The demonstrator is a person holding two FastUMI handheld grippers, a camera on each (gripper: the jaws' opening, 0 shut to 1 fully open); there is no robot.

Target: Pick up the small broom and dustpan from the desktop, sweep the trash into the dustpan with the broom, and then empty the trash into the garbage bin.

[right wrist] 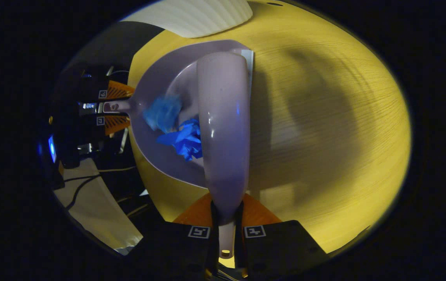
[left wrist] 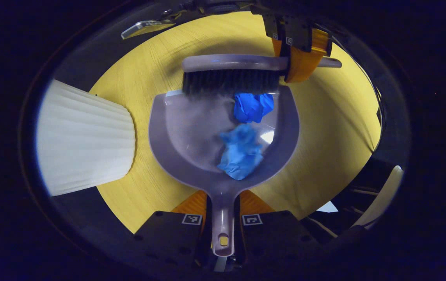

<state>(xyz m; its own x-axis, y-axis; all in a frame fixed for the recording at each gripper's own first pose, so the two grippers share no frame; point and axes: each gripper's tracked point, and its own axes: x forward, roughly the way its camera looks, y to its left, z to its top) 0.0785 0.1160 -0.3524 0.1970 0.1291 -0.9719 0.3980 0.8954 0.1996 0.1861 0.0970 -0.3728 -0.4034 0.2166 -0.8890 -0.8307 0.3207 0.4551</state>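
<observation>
Left gripper pinches the dustpan handle, pan flat on the table; right gripper clamps the broom. Both blue trash wads sit inside. Best keep the bristles at the lip while lifting level. The left gripper view shows the ribbed white garbage bin just beside; the right gripper view shows bare table beyond the lip.

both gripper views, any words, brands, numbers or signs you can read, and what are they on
No readable text in either view.
Left gripper: two square black-and-white marker tags by its fingers, patterns only, no letters.
Right gripper: the same kind of two tags, no letters.
Dustpan, broom, blue trash, ribbed white bin, yellow desktop: no print visible.
Small lit screen at the left edge of the right gripper view: too blurred to read.
</observation>
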